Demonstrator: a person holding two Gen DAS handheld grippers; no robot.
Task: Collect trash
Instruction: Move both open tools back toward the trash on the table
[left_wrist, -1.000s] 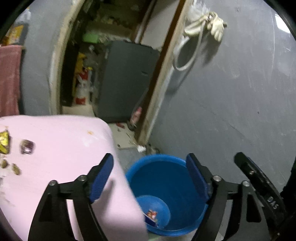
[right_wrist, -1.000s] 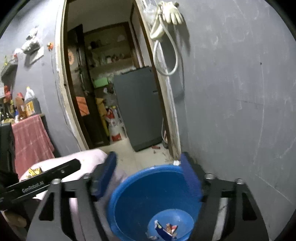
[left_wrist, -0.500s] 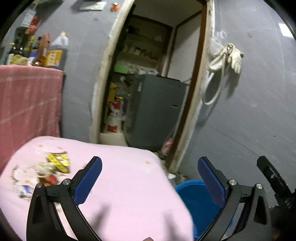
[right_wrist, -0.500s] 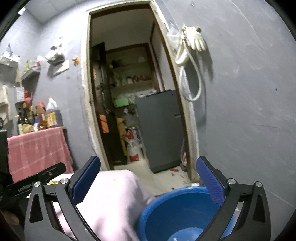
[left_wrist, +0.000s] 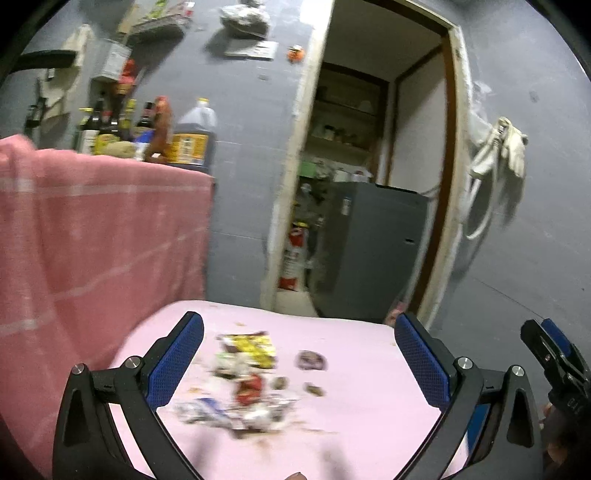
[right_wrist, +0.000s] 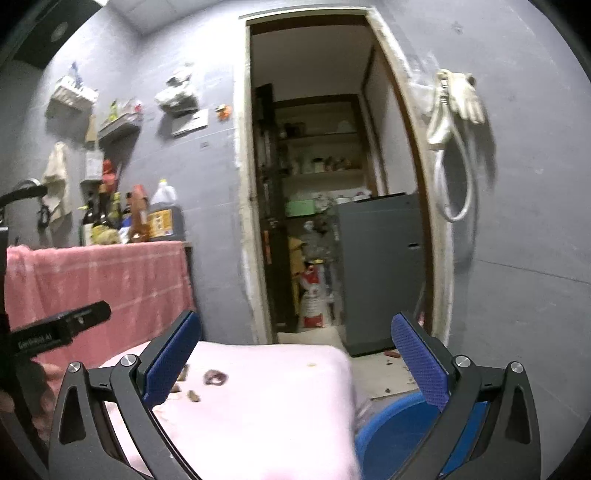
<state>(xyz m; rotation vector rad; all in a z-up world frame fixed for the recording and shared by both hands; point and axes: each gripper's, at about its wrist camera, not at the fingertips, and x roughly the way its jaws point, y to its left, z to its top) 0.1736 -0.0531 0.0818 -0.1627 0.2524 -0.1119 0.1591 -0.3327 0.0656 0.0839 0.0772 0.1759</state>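
1. Pink cloth, soft and matte, covers the low table (left_wrist: 362, 373) that carries the task's things: a loose heap of crumpled wrappers (left_wrist: 243, 384), blurred in my left wrist view, with a yellow printed packet at its far end and red and white scraps nearer me.
2. My left gripper (left_wrist: 295, 369) has its blue ribbed pads spread as wide as they go, with nothing between them. The heap lies straight ahead and a little below it, towards the table's left edge as I see it, and framed by the two fingers.
3. My right gripper (right_wrist: 295, 373) is equally wide open and empty. From it the trash sits off to the left, mostly hidden behind its left finger; only a purplish crumpled wrapper (right_wrist: 216, 376) and a few small brown bits show.
4. I judge the left hand the nearer one for the next pick.
5. The heap runs roughly away from me, from the white scraps to the yellow packet, so closing across it should suit.
6. A round blue plastic tub (right_wrist: 391, 424), smooth-walled, stands on the floor just beside the table's right edge, under the right gripper.
7. These scraps look light and crinkly; I expect them to slip easily.
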